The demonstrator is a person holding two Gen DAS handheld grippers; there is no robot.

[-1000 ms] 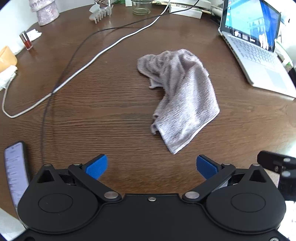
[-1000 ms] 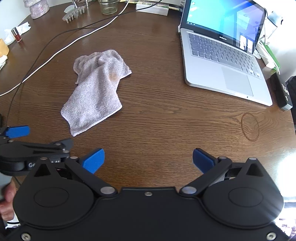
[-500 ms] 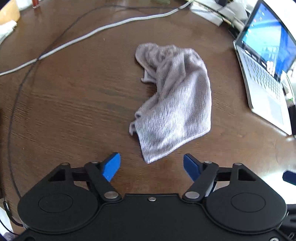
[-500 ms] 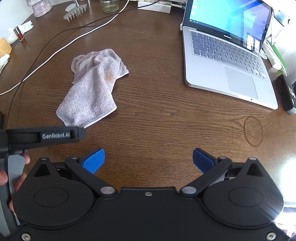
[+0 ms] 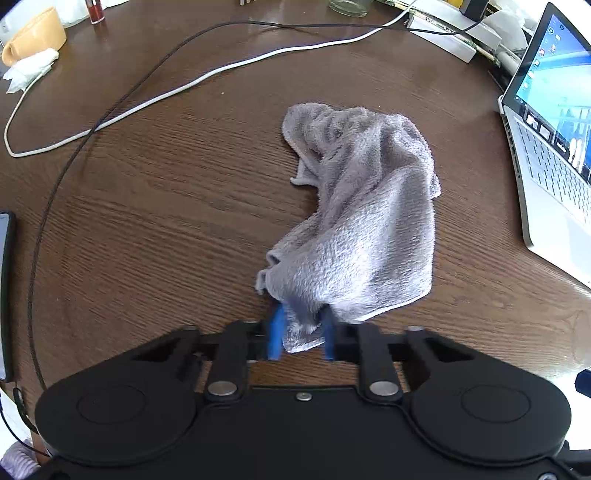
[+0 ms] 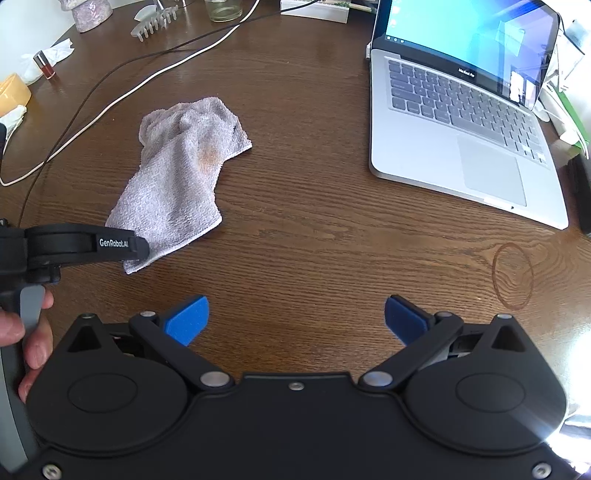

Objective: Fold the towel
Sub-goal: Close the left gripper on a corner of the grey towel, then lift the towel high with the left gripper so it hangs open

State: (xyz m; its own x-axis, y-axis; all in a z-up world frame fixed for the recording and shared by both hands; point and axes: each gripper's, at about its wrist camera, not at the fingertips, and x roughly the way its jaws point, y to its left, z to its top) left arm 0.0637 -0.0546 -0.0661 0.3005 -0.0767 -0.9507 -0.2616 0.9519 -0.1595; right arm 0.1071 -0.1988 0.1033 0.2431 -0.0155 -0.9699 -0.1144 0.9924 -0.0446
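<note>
A crumpled grey towel (image 5: pixel 365 206) lies on the brown wooden table (image 5: pixel 166 221). It also shows in the right wrist view (image 6: pixel 177 177), with an orange stain near its middle. My left gripper (image 5: pixel 301 334) is shut on the towel's near corner, the blue pads pinching the cloth. From the right wrist view the left gripper's black body (image 6: pixel 74 245) covers that corner. My right gripper (image 6: pixel 295 319) is open and empty, above bare table to the right of the towel.
An open silver laptop (image 6: pixel 461 122) stands at the right. A white cable (image 5: pixel 184 85) and a black cable (image 5: pixel 110 107) run across the far left. A phone (image 5: pixel 5 291) lies at the left edge. A glass (image 6: pixel 223 9), hair clip (image 6: pixel 155 20) and small bottle (image 6: pixel 44 64) sit at the back.
My left gripper moved forward to the towel's near corner and closed on it. The right gripper stayed open and almost still.
</note>
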